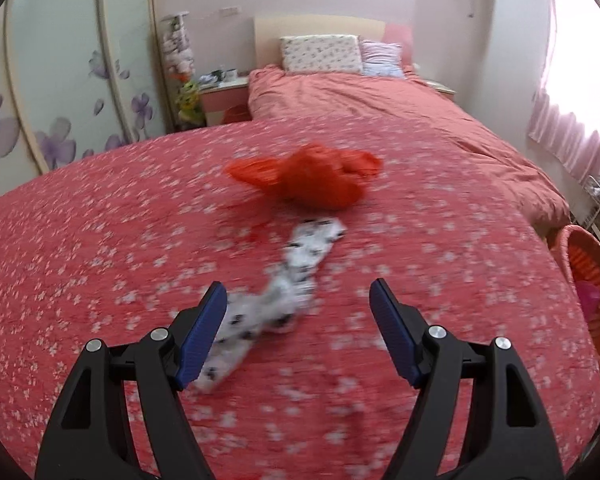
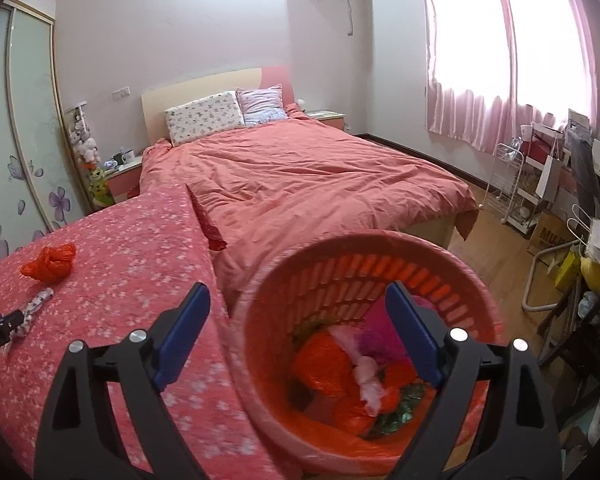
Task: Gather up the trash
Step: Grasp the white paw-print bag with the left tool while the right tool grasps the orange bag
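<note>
A crumpled red plastic bag (image 1: 312, 178) lies on the flowered red cover (image 1: 100, 220). A twisted white scrap with dark print (image 1: 300, 256) stretches from the bag toward me. My left gripper (image 1: 298, 296) hangs open just above the near end of that scrap, which passes by the left finger; the pads do not press it. In the right wrist view, my right gripper (image 2: 298, 296) stands open over a pink slotted basket (image 2: 340, 248) that holds orange bags, pink scraps and something green. The red bag (image 2: 50, 264) and the white scrap (image 2: 36, 300) show at far left.
The basket (image 1: 592, 264) sits off the cover's right edge. Beyond lies a bed with a salmon duvet (image 2: 300, 184) and pillows (image 2: 204, 118). A flowered wardrobe (image 1: 60, 80) and a nightstand (image 1: 220, 92) stand left. A white wire rack (image 2: 512, 184) and desk clutter stand right.
</note>
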`<state>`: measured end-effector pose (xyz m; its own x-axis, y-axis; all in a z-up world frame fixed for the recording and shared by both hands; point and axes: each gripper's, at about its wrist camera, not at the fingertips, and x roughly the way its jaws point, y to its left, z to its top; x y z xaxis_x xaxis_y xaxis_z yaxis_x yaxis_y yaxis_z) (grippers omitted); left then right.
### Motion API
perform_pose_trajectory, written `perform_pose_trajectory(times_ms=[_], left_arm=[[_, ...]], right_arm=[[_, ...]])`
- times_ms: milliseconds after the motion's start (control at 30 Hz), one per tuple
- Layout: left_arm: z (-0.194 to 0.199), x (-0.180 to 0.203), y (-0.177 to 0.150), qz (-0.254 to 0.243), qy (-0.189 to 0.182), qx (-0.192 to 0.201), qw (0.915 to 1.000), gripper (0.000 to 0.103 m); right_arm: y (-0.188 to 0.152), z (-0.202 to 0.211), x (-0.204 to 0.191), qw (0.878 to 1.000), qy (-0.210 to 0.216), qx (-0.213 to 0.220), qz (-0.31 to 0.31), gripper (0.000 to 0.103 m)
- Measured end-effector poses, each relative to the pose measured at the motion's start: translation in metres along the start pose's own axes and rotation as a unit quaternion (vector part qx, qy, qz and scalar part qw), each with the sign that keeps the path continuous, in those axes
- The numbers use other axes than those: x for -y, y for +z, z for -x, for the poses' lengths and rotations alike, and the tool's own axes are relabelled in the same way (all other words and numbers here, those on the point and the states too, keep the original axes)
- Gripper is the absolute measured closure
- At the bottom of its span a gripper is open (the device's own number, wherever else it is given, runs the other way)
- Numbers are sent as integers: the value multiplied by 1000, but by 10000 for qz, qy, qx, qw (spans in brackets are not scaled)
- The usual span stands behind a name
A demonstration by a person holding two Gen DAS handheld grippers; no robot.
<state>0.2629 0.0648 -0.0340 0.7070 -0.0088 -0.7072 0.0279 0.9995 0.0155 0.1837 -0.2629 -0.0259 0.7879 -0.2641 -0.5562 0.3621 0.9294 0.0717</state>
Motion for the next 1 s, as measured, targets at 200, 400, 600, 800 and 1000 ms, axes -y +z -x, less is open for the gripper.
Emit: perform_pose_trajectory(times_ms=[200,400,600,800,1000], left_arm=[[-14,-7,2,-120,54,-193,9997,35],[-36,-14,2,-105,-89,-526,9985,59],[-26,-43,-2,192,-328,-453,9982,77],[-4,-101,-11,589,-109,-250,9979,78],[9,-153,-10,979,261,-87,9948,78]], right_arm=[[-1,-3,-29,9994,114,-116,292,15],[1,-4,-62,9976,371,-196,542,15],[2,-6,-123,9915,819,-260,980,15],[0,-15,-195,9794,1393,-413,1399,15],[2,-41,-274,9640,1908,-587,1758,15]])
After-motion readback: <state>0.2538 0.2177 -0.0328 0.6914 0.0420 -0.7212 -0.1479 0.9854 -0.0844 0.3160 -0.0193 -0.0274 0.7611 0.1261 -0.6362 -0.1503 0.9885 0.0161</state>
